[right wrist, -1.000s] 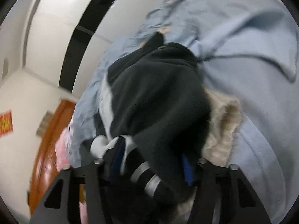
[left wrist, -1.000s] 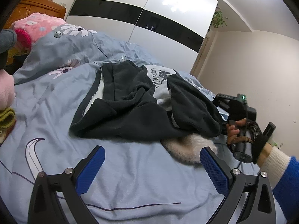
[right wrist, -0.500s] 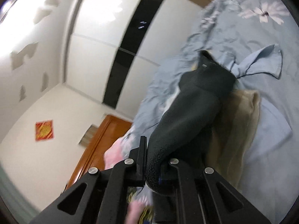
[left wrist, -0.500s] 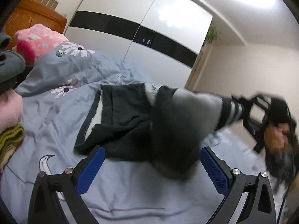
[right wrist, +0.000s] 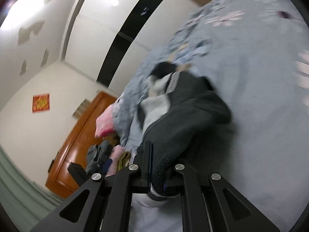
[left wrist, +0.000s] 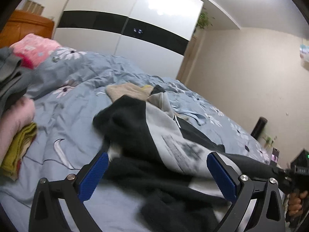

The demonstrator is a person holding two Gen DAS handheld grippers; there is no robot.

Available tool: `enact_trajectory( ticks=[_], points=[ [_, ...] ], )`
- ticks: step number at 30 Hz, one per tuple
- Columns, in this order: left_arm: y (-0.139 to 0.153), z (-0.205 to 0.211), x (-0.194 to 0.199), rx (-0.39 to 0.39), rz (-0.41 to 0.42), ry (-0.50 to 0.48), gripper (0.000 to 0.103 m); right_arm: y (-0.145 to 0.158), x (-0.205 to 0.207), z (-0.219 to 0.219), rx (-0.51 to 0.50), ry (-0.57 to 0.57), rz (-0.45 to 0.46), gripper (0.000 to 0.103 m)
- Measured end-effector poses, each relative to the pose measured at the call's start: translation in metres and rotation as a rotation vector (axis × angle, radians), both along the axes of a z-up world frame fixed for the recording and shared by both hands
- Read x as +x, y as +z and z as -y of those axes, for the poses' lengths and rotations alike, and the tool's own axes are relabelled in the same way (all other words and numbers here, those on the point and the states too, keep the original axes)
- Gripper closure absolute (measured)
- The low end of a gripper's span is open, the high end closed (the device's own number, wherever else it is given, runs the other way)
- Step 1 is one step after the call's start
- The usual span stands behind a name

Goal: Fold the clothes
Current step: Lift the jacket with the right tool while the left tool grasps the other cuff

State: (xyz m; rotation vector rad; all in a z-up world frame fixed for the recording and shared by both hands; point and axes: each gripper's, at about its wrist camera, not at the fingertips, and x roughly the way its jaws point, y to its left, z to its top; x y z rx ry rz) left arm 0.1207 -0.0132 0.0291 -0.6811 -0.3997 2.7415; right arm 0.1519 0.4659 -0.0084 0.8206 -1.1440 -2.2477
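A dark grey fleece jacket with a light grey printed panel (left wrist: 158, 147) lies stretched across the blue flowered bed cover (left wrist: 69, 116), running toward the lower right. My left gripper (left wrist: 156, 174) is open and empty, its blue pads either side of the jacket's near part. My right gripper (right wrist: 157, 168) is shut on the jacket's dark fleece edge (right wrist: 185, 127) and shows at the far right of the left wrist view (left wrist: 297, 170). A beige garment (left wrist: 125, 90) lies on the bed behind the jacket.
A pile of clothes, pink (left wrist: 13, 119), olive (left wrist: 19, 145) and grey (left wrist: 11, 77), sits at the left of the bed. A pink cushion (left wrist: 36, 48) lies by the wooden headboard (left wrist: 25, 25). A white and black wardrobe (left wrist: 123, 27) stands behind the bed.
My right gripper has pulled the jacket by its sleeve toward the near right, dragging it off the beige garment, which is now uncovered. The left gripper stays open and has moved closer over the jacket.
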Motion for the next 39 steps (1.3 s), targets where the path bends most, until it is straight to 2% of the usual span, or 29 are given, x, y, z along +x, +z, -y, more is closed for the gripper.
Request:
enact_trajectory(
  ticks=[4, 8, 13, 16, 19, 21, 24, 26, 28, 29, 30, 33, 35, 39],
  points=[
    [0.009, -0.032, -0.019, -0.054, 0.028, -0.057, 0.000, -0.007, 0.040, -0.073, -0.034, -0.177, -0.012, 0.095],
    [0.014, -0.075, -0.064, -0.135, 0.080, -0.127, 0.000, -0.023, 0.051, -0.120, -0.032, -0.267, 0.040, 0.095],
    [0.015, -0.138, -0.137, -0.159, 0.186, -0.237, 0.000, -0.046, 0.043, -0.134, -0.009, -0.246, 0.070, 0.095],
    [-0.007, -0.178, -0.193, -0.136, 0.342, -0.257, 0.000, -0.054, 0.042, -0.141, -0.004, -0.222, 0.052, 0.095],
    [-0.035, -0.208, -0.230, -0.165, 0.477, -0.221, 0.001, -0.061, 0.037, -0.142, -0.015, -0.194, 0.041, 0.095],
    [-0.049, -0.219, -0.244, -0.191, 0.518, -0.180, 0.002, -0.064, 0.033, -0.141, -0.018, -0.177, 0.037, 0.095],
    [-0.061, -0.222, -0.253, -0.207, 0.545, -0.128, 0.010, -0.071, 0.030, -0.146, -0.051, -0.152, 0.036, 0.095],
    [-0.068, -0.221, -0.255, -0.221, 0.564, -0.104, 0.022, -0.077, 0.028, -0.149, -0.067, -0.146, 0.047, 0.095],
    [-0.074, -0.217, -0.257, -0.207, 0.579, -0.081, 0.052, -0.079, 0.027, -0.149, -0.069, -0.147, 0.061, 0.095],
    [-0.075, -0.213, -0.259, -0.175, 0.587, -0.067, 0.062, -0.079, 0.027, -0.149, -0.067, -0.149, 0.068, 0.095],
    [-0.075, -0.208, -0.260, -0.135, 0.592, -0.060, 0.084, -0.077, 0.028, -0.148, -0.063, -0.153, 0.075, 0.095],
    [-0.062, -0.188, -0.251, 0.012, 0.579, -0.034, 0.089, -0.068, 0.029, -0.146, -0.035, -0.163, 0.094, 0.095],
    [-0.038, -0.175, -0.236, 0.073, 0.517, -0.043, 0.090, -0.056, 0.028, -0.144, -0.003, -0.174, 0.092, 0.096],
    [0.030, -0.152, -0.198, 0.141, 0.353, -0.088, 0.091, -0.012, 0.026, -0.141, 0.079, -0.197, 0.055, 0.098]
  ],
)
